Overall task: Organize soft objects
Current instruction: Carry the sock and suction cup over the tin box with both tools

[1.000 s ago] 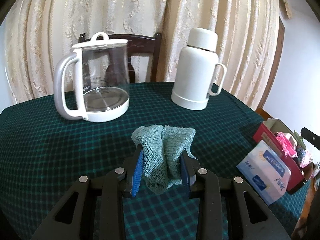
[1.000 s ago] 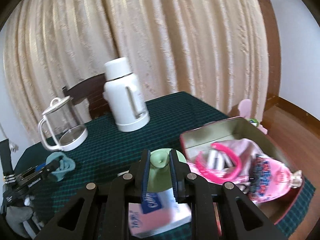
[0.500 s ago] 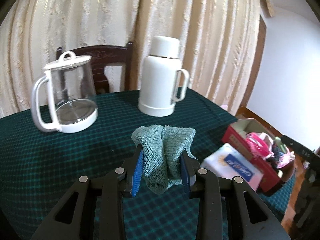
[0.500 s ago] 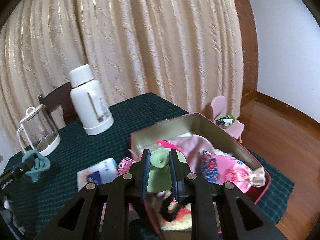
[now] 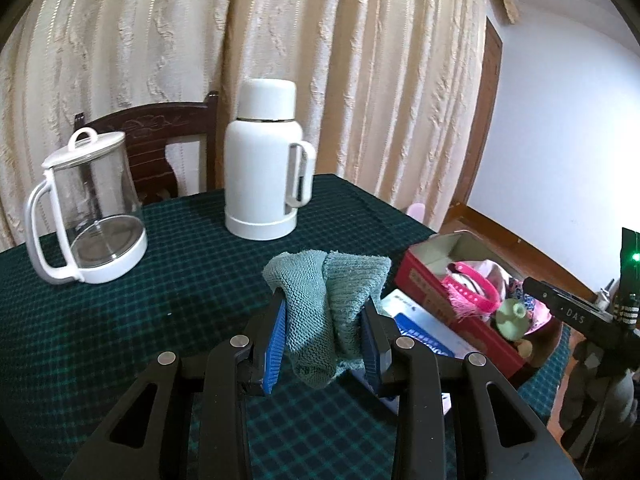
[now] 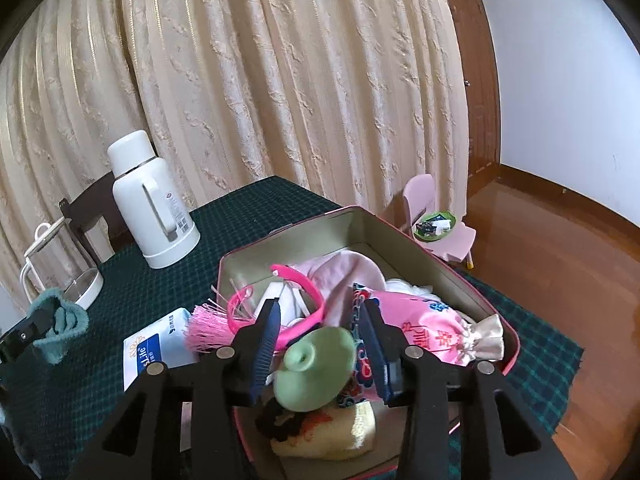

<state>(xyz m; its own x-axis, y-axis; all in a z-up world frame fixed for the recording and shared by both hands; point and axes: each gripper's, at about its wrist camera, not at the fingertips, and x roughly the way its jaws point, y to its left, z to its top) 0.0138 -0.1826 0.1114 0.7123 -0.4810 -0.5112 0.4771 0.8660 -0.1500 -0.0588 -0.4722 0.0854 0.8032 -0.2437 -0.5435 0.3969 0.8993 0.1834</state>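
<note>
The tissue pack (image 6: pixel 158 350) at nine o'clock from your right gripper (image 6: pixel 320 344) reads "Life" in blue on white; the rest of its print is too small to read. The pink pouch (image 6: pixel 430 330) in the tin box (image 6: pixel 400 236) carries red stitched characters, and the white thermos (image 6: pixel 154 200) has a small label by its handle that you cannot read. Through the left camera, the body of the other gripper at four o'clock shows the letters "DAS". Your left gripper (image 5: pixel 325 326) pinches a teal knitted cloth (image 5: pixel 326 300) between its blue pads (image 5: pixel 276 330); the cloth is bunched and folded, ribbed in texture, draping over the fingertips and hanging above the dark green checked tablecloth (image 5: pixel 160 288). Your right gripper's fingers are spread apart over the open tin box, and a pale green rubbery disc with a raised nub (image 6: pixel 316 364) sits tilted between them without either pad clearly touching it. Whether it rests on the things below, you cannot tell. The box also holds a pink headband (image 6: pixel 298 280), a pink fringed piece (image 6: pixel 208 326) and a yellowish sponge-like block (image 6: pixel 332 432) at six o'clock. A glass kettle (image 5: pixel 90 212) stands at ten o'clock from the cloth, the thermos at twelve.
</note>
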